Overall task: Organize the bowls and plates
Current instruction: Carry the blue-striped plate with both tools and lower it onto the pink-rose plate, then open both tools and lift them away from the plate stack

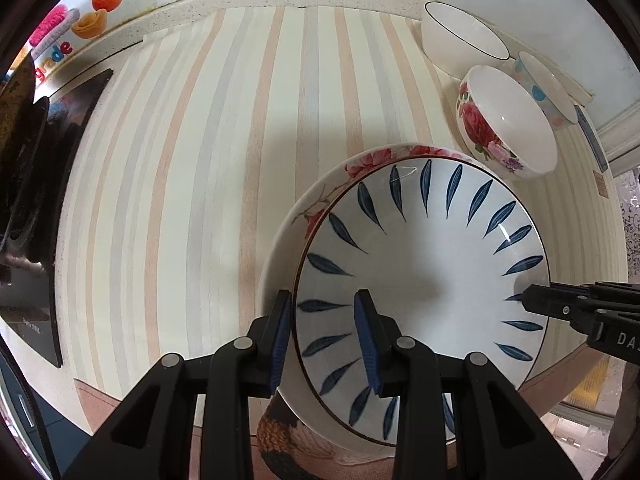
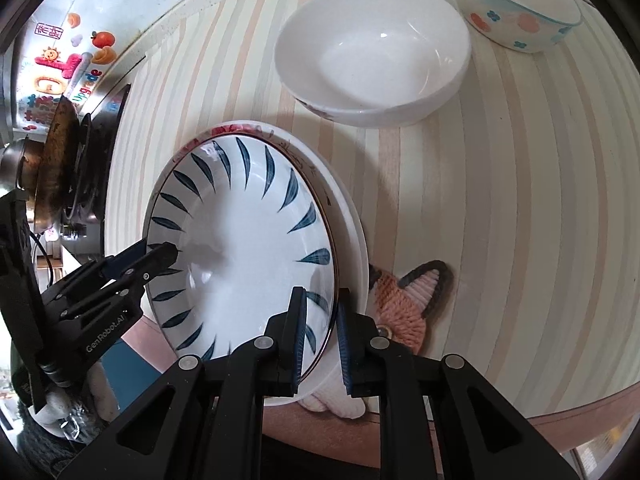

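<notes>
A deep white plate with blue leaf strokes (image 1: 420, 272) (image 2: 240, 240) lies over a larger plate with a red flower rim (image 1: 320, 200) (image 2: 348, 216), offset from it. My left gripper (image 1: 323, 344) straddles the blue-leaf plate's near rim, one finger outside and one inside, shut on it. It shows from the side in the right wrist view (image 2: 154, 252). At the opposite rim my right gripper (image 2: 322, 340) is shut on the same plate, and its tip (image 1: 528, 300) reaches in from the right.
A rose-patterned bowl (image 1: 508, 120) (image 2: 376, 60), a white bowl with a dark rim (image 1: 460, 36) and a dotted bowl (image 1: 548, 92) (image 2: 516, 12) stand beyond the plates. A knitted cat mat (image 2: 408, 300) lies under the plates. Cooktop (image 1: 60, 160) and a pan (image 2: 56, 160) sit left.
</notes>
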A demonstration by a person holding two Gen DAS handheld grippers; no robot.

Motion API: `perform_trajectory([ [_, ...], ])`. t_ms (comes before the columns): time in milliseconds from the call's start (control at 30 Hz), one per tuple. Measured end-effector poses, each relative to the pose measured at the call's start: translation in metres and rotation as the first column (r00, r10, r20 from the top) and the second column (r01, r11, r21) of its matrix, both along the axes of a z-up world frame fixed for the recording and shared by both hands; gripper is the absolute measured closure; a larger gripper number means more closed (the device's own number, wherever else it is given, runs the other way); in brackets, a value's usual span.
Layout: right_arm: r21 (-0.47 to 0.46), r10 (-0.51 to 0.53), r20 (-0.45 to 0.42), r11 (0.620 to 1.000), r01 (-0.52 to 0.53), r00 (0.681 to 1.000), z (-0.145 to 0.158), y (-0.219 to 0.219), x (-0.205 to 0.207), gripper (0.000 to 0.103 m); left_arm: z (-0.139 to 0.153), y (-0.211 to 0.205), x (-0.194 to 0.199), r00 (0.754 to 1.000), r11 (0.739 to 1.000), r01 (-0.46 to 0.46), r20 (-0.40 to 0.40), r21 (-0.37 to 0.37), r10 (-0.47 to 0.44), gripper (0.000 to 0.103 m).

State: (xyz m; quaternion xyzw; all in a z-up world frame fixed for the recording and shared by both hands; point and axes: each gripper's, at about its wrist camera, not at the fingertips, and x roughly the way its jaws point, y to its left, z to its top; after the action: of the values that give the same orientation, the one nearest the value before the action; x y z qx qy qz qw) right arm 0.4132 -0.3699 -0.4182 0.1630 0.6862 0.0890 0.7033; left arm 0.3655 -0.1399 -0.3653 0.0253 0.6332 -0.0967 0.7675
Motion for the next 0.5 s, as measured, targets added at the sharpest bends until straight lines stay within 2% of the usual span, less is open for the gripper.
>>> perform_trajectory([
  [267, -0.038, 0.024, 0.055, 0.999, -0.022, 0.998, 0.014, 0.003, -0.008, 0.085, 0.016, 0.003, -0.012, 0.997, 0.998, -0.061, 0.049, 0.025, 0.059, 0.074],
  [400, -0.075, 0.045, 0.103, 0.996, -0.037, 0.994, 0.036, 0.009, -0.021, 0.085, 0.040, 0.007, -0.029, 0.991, 0.995, -0.092, 0.100, 0.030, 0.089, 0.074],
  [500, -0.116, 0.058, 0.147, 0.992, -0.041, 0.987, 0.059, 0.015, -0.036, 0.079, 0.064, 0.007, -0.044, 0.985, 0.995, -0.100, 0.147, 0.030, 0.095, 0.073],
])
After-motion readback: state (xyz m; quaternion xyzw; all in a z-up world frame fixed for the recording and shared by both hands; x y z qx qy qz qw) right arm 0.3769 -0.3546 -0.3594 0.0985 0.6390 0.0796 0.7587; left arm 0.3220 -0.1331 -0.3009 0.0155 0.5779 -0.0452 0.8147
